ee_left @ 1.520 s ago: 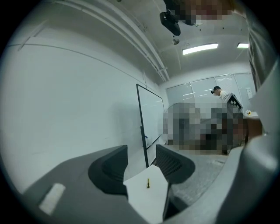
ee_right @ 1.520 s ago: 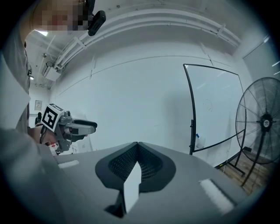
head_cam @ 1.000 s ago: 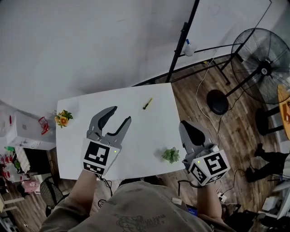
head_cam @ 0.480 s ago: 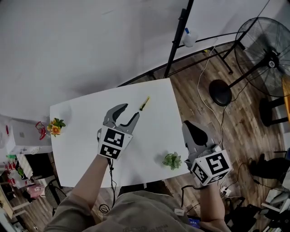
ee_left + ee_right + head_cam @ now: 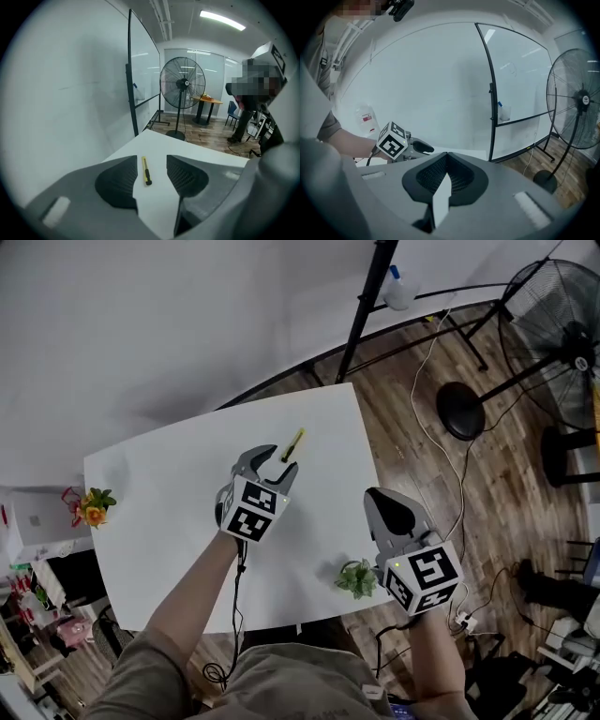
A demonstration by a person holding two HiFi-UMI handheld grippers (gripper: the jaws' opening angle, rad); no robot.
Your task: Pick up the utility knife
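Utility knife (image 5: 292,446), yellow with a dark end, lies flat near the far edge of the white worktop (image 5: 159,493), just beyond the tips of the left gripper (image 5: 279,461). That gripper's jaws are spread apart with nothing between them but bare worktop. In the left gripper view the knife (image 5: 146,169) sits in the gap between the two jaws, its length running roughly along the gripper's (image 5: 151,164) own line of sight and its dark end nearer the camera.

The right gripper (image 5: 382,504) hangs at the near right corner of the worktop, close to a small green plant (image 5: 356,577). Its jaws are pressed together on nothing, as the right gripper view (image 5: 446,161) confirms, and it appears to have no part in this step.

The pick-up looks to be in its approach, and the line-up already seems good. The jaws would close across the knife's narrow width, which is the easier grip. The job now is likely to carry the left gripper forward and down until a jaw stands on either side of the handle near its middle, tips low against the worktop. The knife is thin and flat and could slip under raised tips. Closing gently and evenly should keep one jaw from nudging it first and sending it sliding towards the nearby far edge.
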